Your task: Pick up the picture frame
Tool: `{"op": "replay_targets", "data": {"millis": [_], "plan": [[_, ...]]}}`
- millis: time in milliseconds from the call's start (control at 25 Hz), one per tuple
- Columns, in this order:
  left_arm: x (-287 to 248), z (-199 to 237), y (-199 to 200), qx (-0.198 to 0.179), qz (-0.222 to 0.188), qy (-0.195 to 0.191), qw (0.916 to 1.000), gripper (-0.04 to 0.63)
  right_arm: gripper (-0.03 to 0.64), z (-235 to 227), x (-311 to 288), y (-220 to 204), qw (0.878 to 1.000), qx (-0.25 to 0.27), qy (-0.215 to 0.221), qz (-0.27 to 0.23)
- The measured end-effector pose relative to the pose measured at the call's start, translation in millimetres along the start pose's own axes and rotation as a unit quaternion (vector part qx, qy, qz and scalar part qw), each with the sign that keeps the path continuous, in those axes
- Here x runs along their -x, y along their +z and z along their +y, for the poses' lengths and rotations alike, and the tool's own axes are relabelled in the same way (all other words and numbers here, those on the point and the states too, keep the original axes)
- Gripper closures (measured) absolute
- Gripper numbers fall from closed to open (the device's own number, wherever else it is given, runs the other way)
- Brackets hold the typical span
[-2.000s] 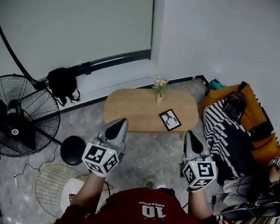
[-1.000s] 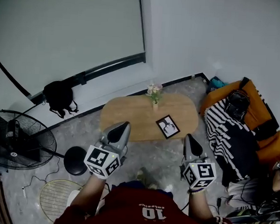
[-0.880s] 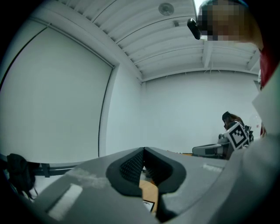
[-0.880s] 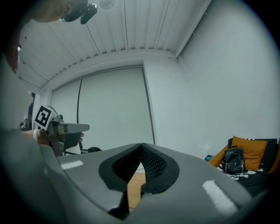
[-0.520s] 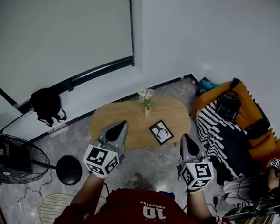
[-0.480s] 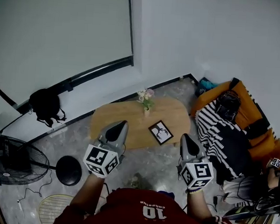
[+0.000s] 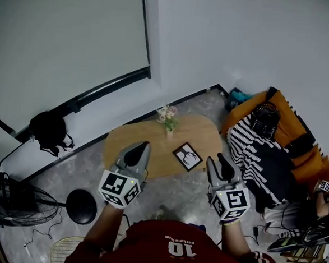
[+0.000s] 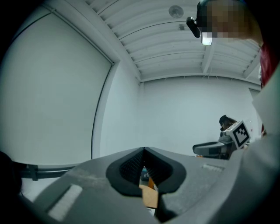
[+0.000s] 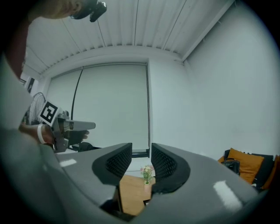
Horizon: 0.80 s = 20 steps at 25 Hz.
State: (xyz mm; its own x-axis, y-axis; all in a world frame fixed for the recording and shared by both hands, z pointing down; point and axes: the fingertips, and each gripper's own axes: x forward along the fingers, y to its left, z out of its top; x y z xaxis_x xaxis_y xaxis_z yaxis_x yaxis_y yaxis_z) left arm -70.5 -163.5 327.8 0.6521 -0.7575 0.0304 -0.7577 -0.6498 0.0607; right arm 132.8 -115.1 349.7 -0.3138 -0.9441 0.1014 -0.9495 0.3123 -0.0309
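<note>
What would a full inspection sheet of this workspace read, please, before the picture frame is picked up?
Surface: oval wooden table on a grey floor.
Job's things: picture frame lies flat on the table near its front edge, untouched.
Clutter: small flower vase stands upright near the table's far edge.
Grippers: left tool shut and empty; right tool opening, nothing between its jaws; both in the air, touching nothing.
Cables: thin cable on the floor by the fan.
Surroundings: black bag against the wall, black stool, striped blanket on an orange seat.
</note>
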Motion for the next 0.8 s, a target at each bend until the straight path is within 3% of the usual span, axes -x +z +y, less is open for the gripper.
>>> {"op": "replay_targets", "data": {"millis": [800], "plan": [[-28.8, 32.8, -21.6, 0.018, 0.008, -0.061, 0.998, 0.592, 0.479, -1.5, -36.7, -30.6, 0.997, 0.017, -0.061, 0.036]]}}
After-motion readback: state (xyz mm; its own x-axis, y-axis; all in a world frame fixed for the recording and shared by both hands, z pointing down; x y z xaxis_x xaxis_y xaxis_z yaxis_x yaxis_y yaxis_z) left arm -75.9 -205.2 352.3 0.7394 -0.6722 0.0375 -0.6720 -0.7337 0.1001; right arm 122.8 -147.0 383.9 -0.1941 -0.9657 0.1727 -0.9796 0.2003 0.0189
